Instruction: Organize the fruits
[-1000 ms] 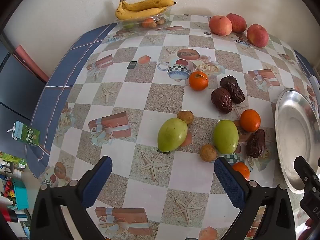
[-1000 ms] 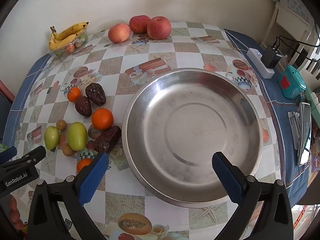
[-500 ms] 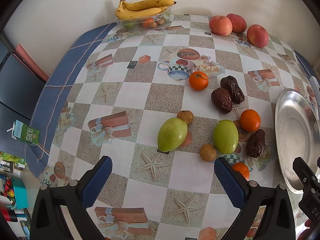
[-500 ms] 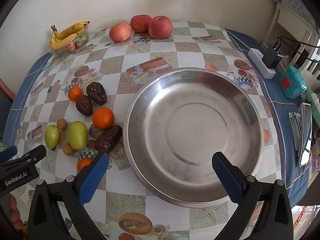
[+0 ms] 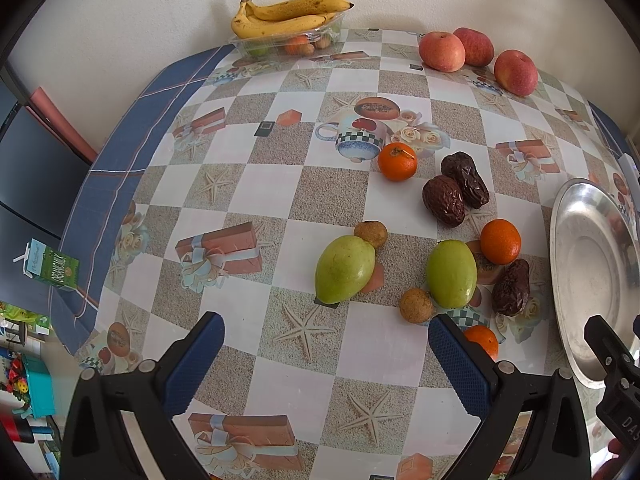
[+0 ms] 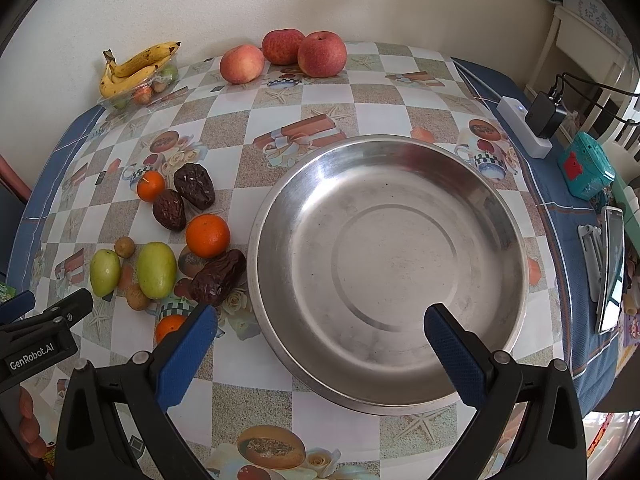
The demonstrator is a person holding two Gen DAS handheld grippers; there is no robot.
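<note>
- Almost nothing has changed over the last second: both views have drifted only slightly, and no fruit has moved. In my judgement the sorting has not started yet.
- The left gripper (image 5: 324,364) hovers above the checked surface (image 5: 276,184), its blue pads spread wide and holding nothing.
- The right gripper (image 6: 320,350) hovers over the near rim of a large steel plate (image 6: 496,216), jaws likewise spread and empty.
- The steel plate holds nothing at all; its polished base is bare.
- Loose fruit lies just left of the plate: two green fruits (image 5: 345,268), three oranges (image 5: 397,161), three dark dates (image 5: 443,206) and two small brown round fruits (image 5: 416,305). One date (image 6: 218,277) lies almost against the plate's rim.
- One orange (image 5: 482,341) is partly hidden behind the left gripper's right pad.
- Three red apples (image 6: 322,54) sit near the wall at the far edge.
- A clear plastic tray (image 5: 276,42) in the far corner carries a bunch of bananas (image 5: 288,14) on top of a few small fruits, too small to identify.
</note>
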